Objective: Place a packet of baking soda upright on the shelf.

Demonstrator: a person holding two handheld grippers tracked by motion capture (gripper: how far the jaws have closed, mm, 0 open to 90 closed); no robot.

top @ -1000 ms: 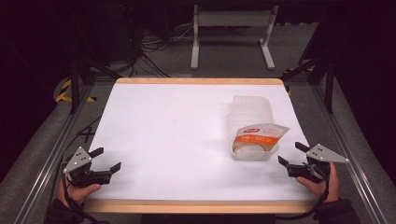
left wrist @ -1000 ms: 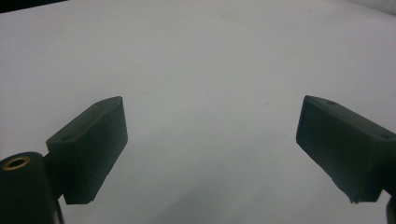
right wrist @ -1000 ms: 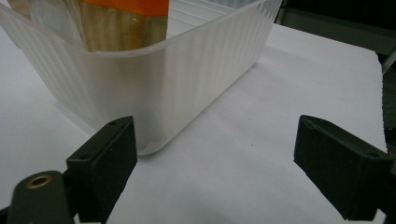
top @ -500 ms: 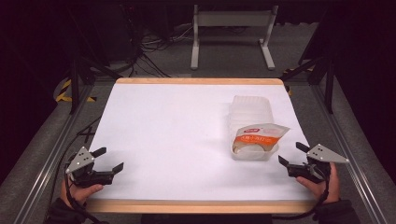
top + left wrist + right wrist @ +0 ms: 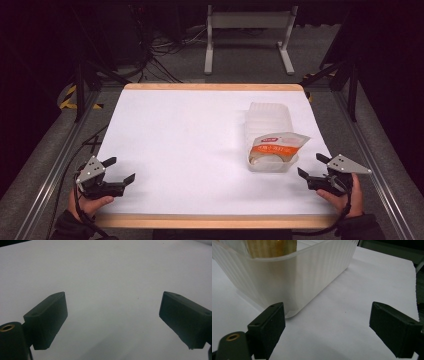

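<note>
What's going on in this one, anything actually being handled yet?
Not yet. A person holds a gripper in each hand at the near edge of a white table. The right gripper is open and sits just right of a translucent plastic container with an orange-labelled pouch in its near end; in the right gripper view the container's wall is close ahead of the jaws but not between them. The left gripper is open over bare tabletop at the near left.

Your high view was lit from overhead: white table (image 5: pixel 190 150) bright, almost blown out, surroundings nearly black. Shadows were soft and faint. Both gripper views ran dim, greyish and grainy; jaws up close were soft, slightly out of focus.
</note>
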